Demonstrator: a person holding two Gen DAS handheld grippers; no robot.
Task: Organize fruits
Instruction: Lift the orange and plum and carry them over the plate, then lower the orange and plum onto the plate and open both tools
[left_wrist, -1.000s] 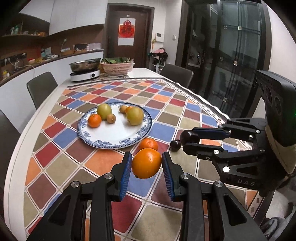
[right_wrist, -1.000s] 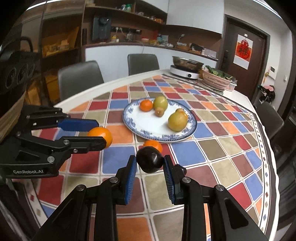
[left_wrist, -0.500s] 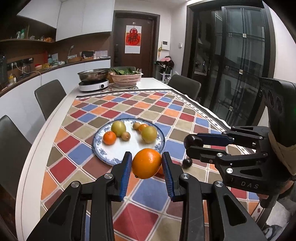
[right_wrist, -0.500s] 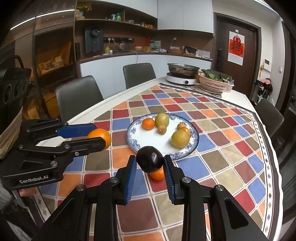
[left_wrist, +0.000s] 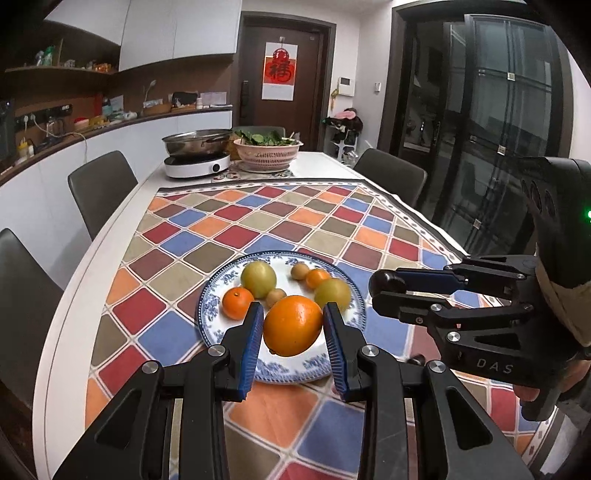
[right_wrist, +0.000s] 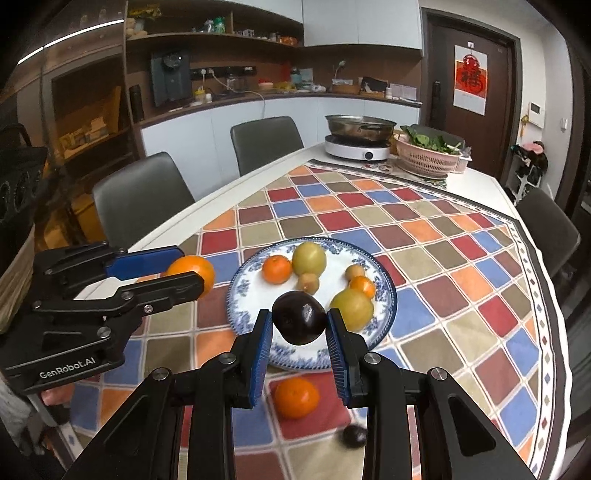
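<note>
Above the near rim of the plate (left_wrist: 207, 314), the left tongs (left_wrist: 293, 325) pinch an orange (left_wrist: 293, 325) between blue pads, and the right tongs (right_wrist: 299, 323) pinch a dark plum (right_wrist: 299, 322) the same way; both fruits hang clear of the table (left_wrist: 110, 229). In each wrist view the held fruit sits straight ahead of its tongs with the plate's bare white centre just beyond and below, so the coming move looks like a short reach forward and down. The orange's long axis runs roughly across the tongs; the plum is nearly round. From the right wrist view the left tongs hang at the plate's left edge while the right tongs are already over its near part, so the right seems the nearer to a free spot. On the plate lie two green-yellow fruits, two small oranges and two small brown fruits, crowded toward the far side. On the checked cloth near the right tongs lie a loose mandarin (right_wrist: 296, 397) and a small dark fruit (right_wrist: 354, 435), not yet gathered. The left tongs' body reads "GenRobot.AI"; the right's reads "DAS". A red paper with a Chinese character hangs on the door (left_wrist: 282, 48).
</note>
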